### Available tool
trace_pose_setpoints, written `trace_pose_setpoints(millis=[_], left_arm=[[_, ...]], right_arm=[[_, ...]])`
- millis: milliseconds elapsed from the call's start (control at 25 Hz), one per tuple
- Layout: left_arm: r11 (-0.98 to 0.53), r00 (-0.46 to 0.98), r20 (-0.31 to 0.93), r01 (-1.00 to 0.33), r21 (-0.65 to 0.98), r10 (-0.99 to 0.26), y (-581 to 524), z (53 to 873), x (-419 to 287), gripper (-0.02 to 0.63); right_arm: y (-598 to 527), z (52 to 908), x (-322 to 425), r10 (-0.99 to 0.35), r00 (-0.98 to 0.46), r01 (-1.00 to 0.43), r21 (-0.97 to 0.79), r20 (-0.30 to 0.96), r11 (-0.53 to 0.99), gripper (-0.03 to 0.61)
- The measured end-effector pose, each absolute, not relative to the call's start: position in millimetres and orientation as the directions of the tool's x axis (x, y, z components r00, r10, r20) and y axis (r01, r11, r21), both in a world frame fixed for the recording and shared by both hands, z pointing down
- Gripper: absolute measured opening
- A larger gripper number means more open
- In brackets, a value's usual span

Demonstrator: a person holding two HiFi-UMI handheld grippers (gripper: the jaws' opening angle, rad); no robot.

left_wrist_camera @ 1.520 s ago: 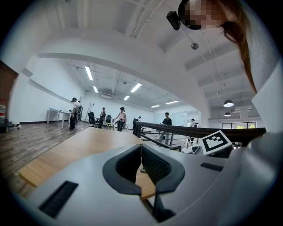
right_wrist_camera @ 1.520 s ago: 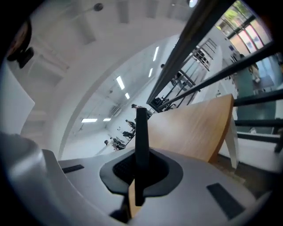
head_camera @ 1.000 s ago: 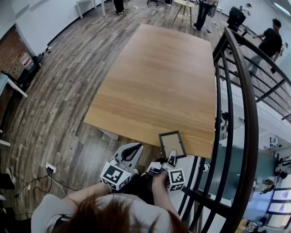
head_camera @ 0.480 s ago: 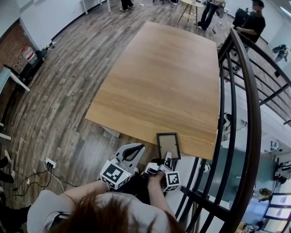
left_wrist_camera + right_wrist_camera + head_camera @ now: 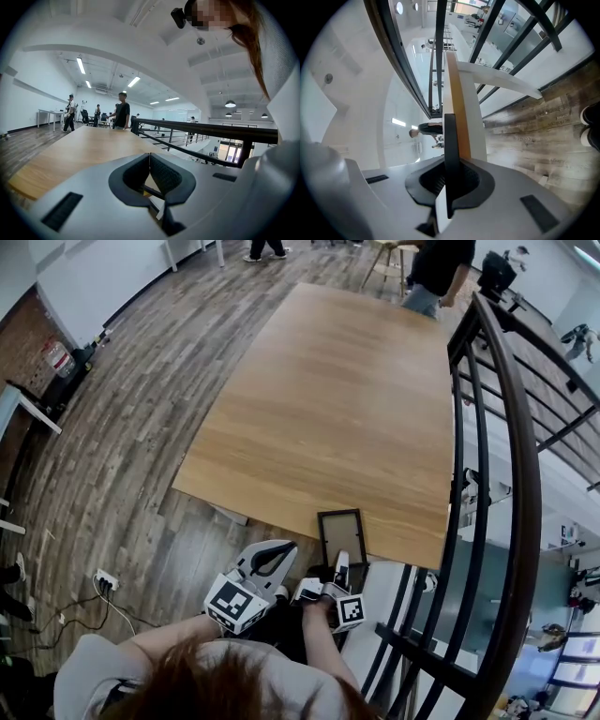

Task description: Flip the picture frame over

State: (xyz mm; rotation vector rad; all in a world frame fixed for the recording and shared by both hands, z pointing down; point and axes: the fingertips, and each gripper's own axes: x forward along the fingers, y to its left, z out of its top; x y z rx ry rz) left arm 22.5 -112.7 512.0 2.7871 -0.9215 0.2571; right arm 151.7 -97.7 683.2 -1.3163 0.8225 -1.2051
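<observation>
Wood-plank floor (image 5: 122, 427) surrounds a large bare wooden surface (image 5: 328, 409) that fills the middle of the head view, with a dark metal railing (image 5: 511, 474) curving down the right side. People stand by the far end of the surface at the top of the frame.

At lower centre, the picture frame (image 5: 341, 536) sits at the near edge of the surface, close to its right corner. It has a dark border around a tan panel; which face is up cannot be told. The right gripper (image 5: 340, 568) reaches it from below, fingers clenched on the near border. In the right gripper view, that dark border runs edge-on between them.

Lower left, the left gripper (image 5: 279, 551) is off the surface, its fingers closed together and empty.
</observation>
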Motion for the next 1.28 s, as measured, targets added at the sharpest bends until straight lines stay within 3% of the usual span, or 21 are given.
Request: trace_pose_setpoints(millis=[520, 840, 1040, 1280], left_arm=[[-0.808, 0.813, 0.226, -0.572, 0.142, -0.536, -110.1, 514.6, 34.9, 0.008], [-0.812, 0.817, 0.22, -0.567, 0.137, -0.533, -113.1, 510.4, 38.7, 0.008], [-0.812, 0.818, 0.205, -0.567, 0.135, -0.537, -115.1, 506.6, 41.4, 0.008], [-0.81, 0.818, 0.198, -0.568, 0.143, -0.539, -115.7, 506.1, 43.8, 0.008]], right_arm=[[-101.9, 691.8, 152.6, -0.972, 0.184, 0.116, -0.985, 0.145, -0.125, 0.034], [-109.0, 690.7, 157.3, -0.981, 0.099, -0.053, -0.983, 0.17, -0.175, 0.038], [-111.6, 681.4, 156.6, -0.983, 0.063, -0.118, -0.977, 0.171, -0.177, 0.131], [-112.2, 680.0, 157.8, -0.973, 0.062, -0.131, -0.965, 0.22, -0.227, 0.155]])
